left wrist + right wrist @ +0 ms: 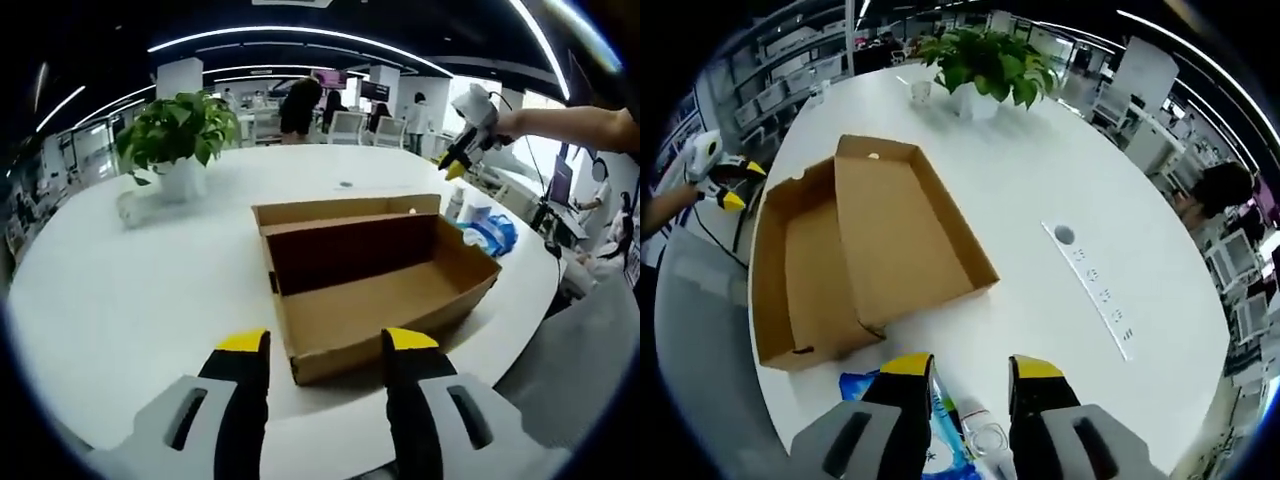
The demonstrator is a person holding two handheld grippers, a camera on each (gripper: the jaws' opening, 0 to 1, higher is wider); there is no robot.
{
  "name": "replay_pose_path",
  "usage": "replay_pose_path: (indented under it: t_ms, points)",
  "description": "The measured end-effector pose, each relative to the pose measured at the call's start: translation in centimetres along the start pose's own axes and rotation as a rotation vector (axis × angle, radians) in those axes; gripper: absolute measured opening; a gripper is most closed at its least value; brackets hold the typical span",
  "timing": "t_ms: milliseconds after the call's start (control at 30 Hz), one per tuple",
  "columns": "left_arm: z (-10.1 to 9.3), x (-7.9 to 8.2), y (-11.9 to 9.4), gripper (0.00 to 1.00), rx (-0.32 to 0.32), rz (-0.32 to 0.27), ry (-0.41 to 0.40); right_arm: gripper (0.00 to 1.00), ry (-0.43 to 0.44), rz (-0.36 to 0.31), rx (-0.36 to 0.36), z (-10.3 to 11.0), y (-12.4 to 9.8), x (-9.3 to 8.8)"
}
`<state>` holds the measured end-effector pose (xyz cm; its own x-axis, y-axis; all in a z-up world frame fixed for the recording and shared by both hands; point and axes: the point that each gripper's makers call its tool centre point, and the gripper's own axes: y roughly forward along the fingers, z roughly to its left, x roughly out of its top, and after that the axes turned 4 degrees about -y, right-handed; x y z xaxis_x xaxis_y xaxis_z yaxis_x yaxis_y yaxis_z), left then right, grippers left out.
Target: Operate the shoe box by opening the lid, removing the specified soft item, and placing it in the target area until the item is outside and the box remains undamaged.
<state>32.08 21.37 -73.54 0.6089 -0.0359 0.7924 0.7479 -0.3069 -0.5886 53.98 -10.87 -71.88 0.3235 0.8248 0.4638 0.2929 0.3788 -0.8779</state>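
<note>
Left hand-held gripper (pixel 325 345): jaws parted, nothing between them, held low over the near edge of the white desk (pixel 120 290), just short of the shoe box (pixel 375 285). Box open, lid standing up behind it, interior bare cardboard.

Right hand-held gripper (pixel 970 368): jaws parted, holding nothing, directly above the blue soft item (pixel 865 385) and a clear bottle (pixel 985 435). Both lie on the desk just outside the box's end. Potted plant (pixel 175 135) well apart.

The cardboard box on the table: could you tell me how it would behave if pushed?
The cardboard box looks empty and open, so probably light, sliding easily on the smooth white table. Its thin walls would likely flex under a squeeze.
</note>
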Motion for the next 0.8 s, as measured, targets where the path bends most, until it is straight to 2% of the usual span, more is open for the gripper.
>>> replay_pose_path:
  t_ms: [267, 433, 567, 800]
  points:
    - [2.2, -0.5, 1.4, 0.35, 0.045, 0.021, -0.065, 0.23, 0.073, -0.043, -0.024, -0.1, 1.2, 0.6]
    - [2.3, -0.5, 1.9, 0.26, 0.057, 0.033, -0.101, 0.2, 0.113, -0.062, -0.025, -0.2, 2.0, 0.8]
    - [2.4, -0.7, 2.2, 0.21, 0.064, 0.053, -0.117, 0.18, 0.112, -0.074, -0.03, -0.1, 2.7, 1.2]
    - [2.6, -1.3, 2.7, 0.09, 0.08, 0.082, -0.147, 0.15, 0.198, -0.115, -0.031, -0.3, 3.8, 2.3]
